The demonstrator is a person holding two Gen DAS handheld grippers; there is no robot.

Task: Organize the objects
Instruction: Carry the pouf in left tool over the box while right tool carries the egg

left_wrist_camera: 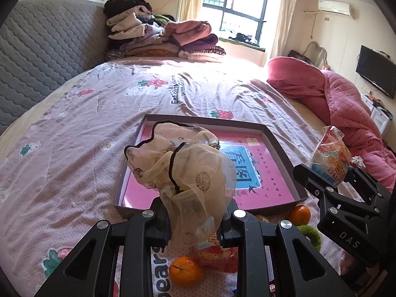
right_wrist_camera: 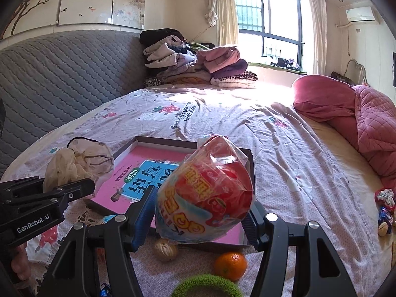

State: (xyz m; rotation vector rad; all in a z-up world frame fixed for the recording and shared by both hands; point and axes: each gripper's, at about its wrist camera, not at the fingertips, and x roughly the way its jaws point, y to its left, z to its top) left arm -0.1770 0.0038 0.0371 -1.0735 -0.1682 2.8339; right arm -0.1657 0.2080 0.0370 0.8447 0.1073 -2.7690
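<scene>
My left gripper (left_wrist_camera: 195, 225) is shut on a sheer beige scarf (left_wrist_camera: 188, 170) with a black hem, held bunched over the near left corner of a shallow box (left_wrist_camera: 282, 146) with a pink book cover inside. The scarf (right_wrist_camera: 79, 163) and left gripper (right_wrist_camera: 81, 188) also show in the right wrist view. My right gripper (right_wrist_camera: 198, 222) is shut on a red and blue snack bag (right_wrist_camera: 208, 190), held above the box's (right_wrist_camera: 250, 153) near edge. The bag (left_wrist_camera: 331, 153) and right gripper (left_wrist_camera: 319, 173) show in the left wrist view.
On the bed sheet near the box lie two oranges (left_wrist_camera: 185, 271) (left_wrist_camera: 299, 214), a red snack bag (left_wrist_camera: 217, 257), a green fuzzy ring (right_wrist_camera: 208, 284), a walnut (right_wrist_camera: 165, 250). Small items (right_wrist_camera: 384, 210) lie at right. Folded clothes (left_wrist_camera: 160, 34) and a pink quilt (left_wrist_camera: 346, 104) sit farther back.
</scene>
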